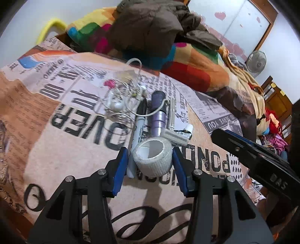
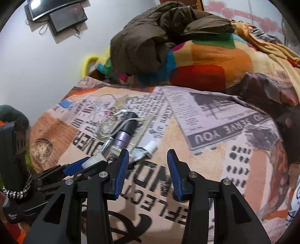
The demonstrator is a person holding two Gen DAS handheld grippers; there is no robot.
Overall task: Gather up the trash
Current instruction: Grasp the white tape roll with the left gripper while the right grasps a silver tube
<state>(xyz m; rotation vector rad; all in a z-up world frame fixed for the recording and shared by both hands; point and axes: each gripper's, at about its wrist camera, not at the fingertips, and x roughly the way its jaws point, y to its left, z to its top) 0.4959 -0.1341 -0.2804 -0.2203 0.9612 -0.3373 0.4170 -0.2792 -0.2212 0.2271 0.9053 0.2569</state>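
Note:
On the newspaper-print bedspread (image 1: 75,150) lies a row of small items. A white tape roll (image 1: 152,165) sits between the blue pads of my left gripper (image 1: 150,150). The right pad is at its side; a thin gap shows at the left pad, beside a marker (image 1: 139,120). Behind the roll lie a purple cylinder (image 1: 158,116), a disposable razor (image 1: 174,131), a crumpled tube (image 1: 184,130) and tangled white earphones (image 1: 120,101). My right gripper (image 2: 148,155) hovers open over bare bedspread, right of the tube (image 2: 144,152), with nothing between its pads. It shows at the right of the left wrist view (image 1: 243,146).
A heaped colourful blanket (image 1: 187,71) and a brown jacket (image 1: 150,28) fill the bed's far side. Loose clothes (image 1: 271,131) pile at the right, near a fan (image 1: 256,62). A screen (image 2: 65,16) hangs on the wall at the left.

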